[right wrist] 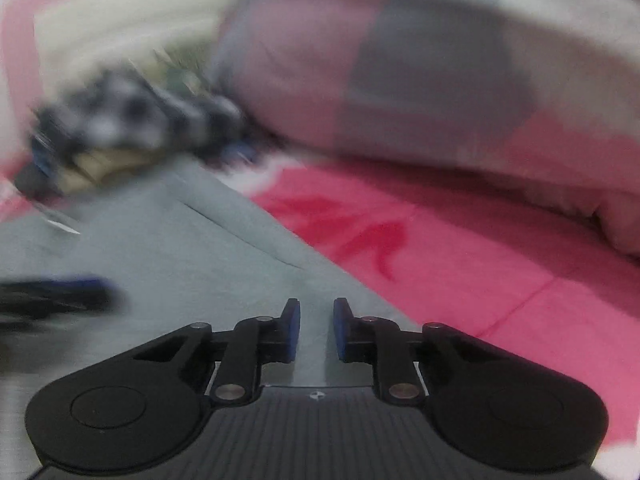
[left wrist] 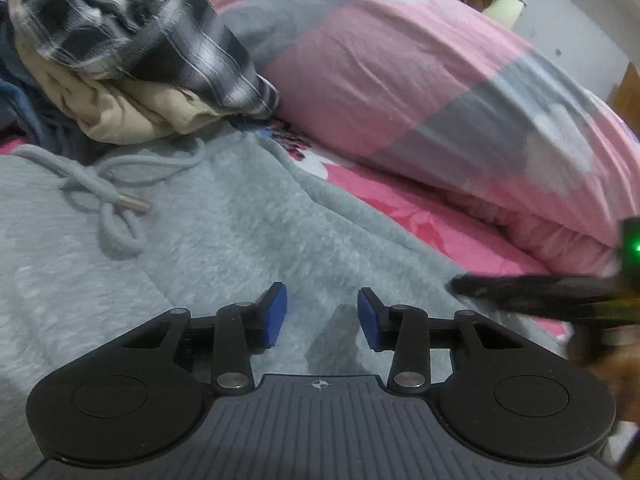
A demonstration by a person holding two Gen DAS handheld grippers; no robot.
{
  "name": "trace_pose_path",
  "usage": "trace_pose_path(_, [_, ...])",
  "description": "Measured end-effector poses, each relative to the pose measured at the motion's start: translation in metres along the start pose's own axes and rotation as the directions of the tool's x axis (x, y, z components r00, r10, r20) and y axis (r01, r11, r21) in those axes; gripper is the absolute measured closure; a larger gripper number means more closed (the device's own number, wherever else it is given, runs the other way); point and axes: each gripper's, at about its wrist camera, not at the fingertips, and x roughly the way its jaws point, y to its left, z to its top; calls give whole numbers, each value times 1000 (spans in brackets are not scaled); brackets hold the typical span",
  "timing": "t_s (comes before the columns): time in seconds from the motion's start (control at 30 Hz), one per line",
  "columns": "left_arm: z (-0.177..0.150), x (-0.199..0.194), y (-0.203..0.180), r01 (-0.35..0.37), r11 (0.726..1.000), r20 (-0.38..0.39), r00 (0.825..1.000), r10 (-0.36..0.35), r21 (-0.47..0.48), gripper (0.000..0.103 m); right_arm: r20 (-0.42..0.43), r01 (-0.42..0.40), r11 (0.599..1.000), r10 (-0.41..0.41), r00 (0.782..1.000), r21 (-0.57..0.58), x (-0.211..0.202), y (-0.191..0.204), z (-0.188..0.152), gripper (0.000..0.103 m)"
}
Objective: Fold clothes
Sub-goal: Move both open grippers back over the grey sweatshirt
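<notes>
- Left wrist view is the sharp one: a grey hoodie [left wrist: 208,232] lies spread flat on the bed [left wrist: 432,220], filling the lower left of the picture, and you can even see the fuzzy texture.
- Only this view shows the drawstring [left wrist: 116,204] properly, looped in a loose bow with a metal tip, lying on the hoodie's chest on the left.
- Behind the hoodie sits a pile of clothes [left wrist: 132,64]: a black and white plaid thing on top of something beige, with some blue fabric at the far left edge.
- A big pink and grey quilt [left wrist: 400,80] is bunched up along the right and back of the bed. Someone's dark hair shows at the very top, past the quilt.
- The left claw [left wrist: 322,316] hovers just over the hoodie with its blue pads [left wrist: 276,312] apart and nothing between them, so it's released.
- The right claw [left wrist: 520,292] pokes in from the right edge as a dark blur, tip right at the hoodie's edge.
- Right wrist view is badly smeared, so the pile and quilt are just blobs. What it does show better is the hoodie's right edge running diagonally from lower centre up to the left, with the pink flowered sheet beside it.
- The hoodie's long axis seems to follow that same diagonal, the drawstring end lying toward the pile.
- The right claw [right wrist: 317,330] has a narrow gap between its pads, with grey fabric showing through it. I can't tell whether it's pinching the hoodie or just sitting over it.
- The left claw [right wrist: 56,296] appears here as a dark streak at the left edge.
</notes>
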Motion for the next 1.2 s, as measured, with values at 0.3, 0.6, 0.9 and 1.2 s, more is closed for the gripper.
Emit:
trace_pose_path(0.3, [5,-6,15,-19,994,26,999,22,-108,67,39,-80,997,79,996,11,-5,29,35,91])
trace_pose_path(0.6, [6,-11,26,-18,986,32,999,24,-165,67,26,85,996,-85,996,2,45,48,62,103])
trace_pose_path(0.9, [5,-11,30,-13,983,40,999,20,-185,68,-4,57,993,-58,998,-98,92,98,77,103])
trace_pose_path(1.2, [4,-11,31,-11,983,43,999,19,-185,68,-61,-110,992,107,992,-58,88,100,76,103])
